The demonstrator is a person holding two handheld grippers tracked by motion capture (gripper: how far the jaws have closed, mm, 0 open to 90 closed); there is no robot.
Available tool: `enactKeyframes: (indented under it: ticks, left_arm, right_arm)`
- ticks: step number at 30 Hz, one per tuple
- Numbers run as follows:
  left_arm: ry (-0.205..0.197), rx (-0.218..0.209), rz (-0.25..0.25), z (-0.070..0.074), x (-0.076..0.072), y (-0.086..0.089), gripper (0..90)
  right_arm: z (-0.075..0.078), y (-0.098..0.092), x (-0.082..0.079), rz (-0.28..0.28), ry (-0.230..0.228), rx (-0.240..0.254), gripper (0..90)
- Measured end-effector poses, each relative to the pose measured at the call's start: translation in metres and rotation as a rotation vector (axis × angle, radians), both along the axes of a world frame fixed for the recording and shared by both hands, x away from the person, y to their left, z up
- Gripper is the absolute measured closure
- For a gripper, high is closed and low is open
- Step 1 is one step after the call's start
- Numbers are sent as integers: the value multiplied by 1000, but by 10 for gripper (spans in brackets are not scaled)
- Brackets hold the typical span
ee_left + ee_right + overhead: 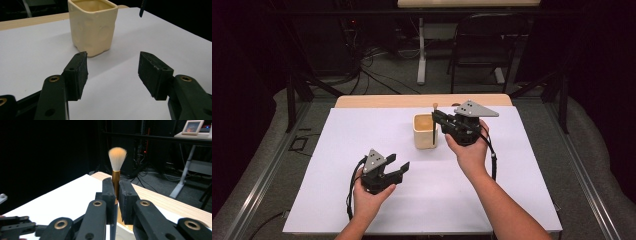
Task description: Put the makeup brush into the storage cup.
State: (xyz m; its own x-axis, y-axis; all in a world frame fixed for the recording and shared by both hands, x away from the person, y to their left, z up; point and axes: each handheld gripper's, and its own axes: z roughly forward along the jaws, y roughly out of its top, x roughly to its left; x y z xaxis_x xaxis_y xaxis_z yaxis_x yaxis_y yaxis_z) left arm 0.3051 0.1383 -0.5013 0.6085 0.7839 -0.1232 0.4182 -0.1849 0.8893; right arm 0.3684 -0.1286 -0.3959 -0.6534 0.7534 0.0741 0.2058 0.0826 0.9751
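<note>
Nearest you, your left tool (pixel 398 166) hangs just above the white counter (pixel 512 190), short of the cream cup (pixel 425 131), its jaws released and wide with nothing between them. Beyond it, your right tool (pixel 435 118) is clenched on the brush (pixel 116 170), which stands upright, bristles on top, with its handle over the cup's right-hand rim.

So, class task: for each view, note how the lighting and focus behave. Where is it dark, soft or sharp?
High view: the white table is bright, the surroundings near black. Left gripper view: the cream cup is evenly lit and fairly sharp, with a soft shadow at its base. Right gripper view: the brush bristles look soft and glowing against a black backdrop.
</note>
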Motion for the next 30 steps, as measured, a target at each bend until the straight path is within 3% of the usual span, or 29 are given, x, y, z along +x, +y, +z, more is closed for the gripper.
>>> enactKeyframes:
  ticks: [15,24,30]
  left_arm:
    - [2,-1,10,-1,1,3,409]
    - [12,-8,16,-1,2,5,408]
    - [11,-11,20,-1,2,5,408]
  right_arm:
    - [18,1,18,-16,-9,1,840]
    - [25,8,30,-26,-10,22,840]
    - [31,16,38,-35,-27,5,840]
